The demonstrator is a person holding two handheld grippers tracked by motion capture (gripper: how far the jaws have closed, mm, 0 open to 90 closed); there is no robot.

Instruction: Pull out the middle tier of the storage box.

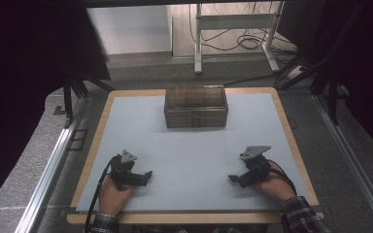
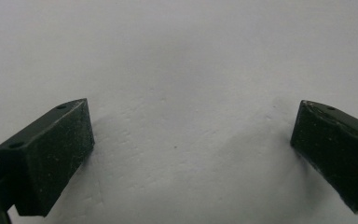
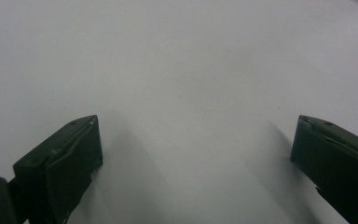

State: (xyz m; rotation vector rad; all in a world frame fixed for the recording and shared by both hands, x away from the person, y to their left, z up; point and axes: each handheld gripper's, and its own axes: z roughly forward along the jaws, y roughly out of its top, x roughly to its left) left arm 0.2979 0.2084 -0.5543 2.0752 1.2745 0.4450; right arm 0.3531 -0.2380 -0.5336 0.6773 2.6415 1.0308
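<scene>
While both my hand-held grippers, left and right, rest spread and empty low on the table, nothing seems begun; next likely reach toward the brown box at upper centre.

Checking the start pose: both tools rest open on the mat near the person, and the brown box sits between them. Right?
Not quite. The brown box sits at the mat's far edge, well beyond the left tool and right tool, as the high view shows. Both tools are open near the person.

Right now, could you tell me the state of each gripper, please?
Left gripper: open, holding nothing, low over the table.
Right gripper: open, holding nothing.
</scene>
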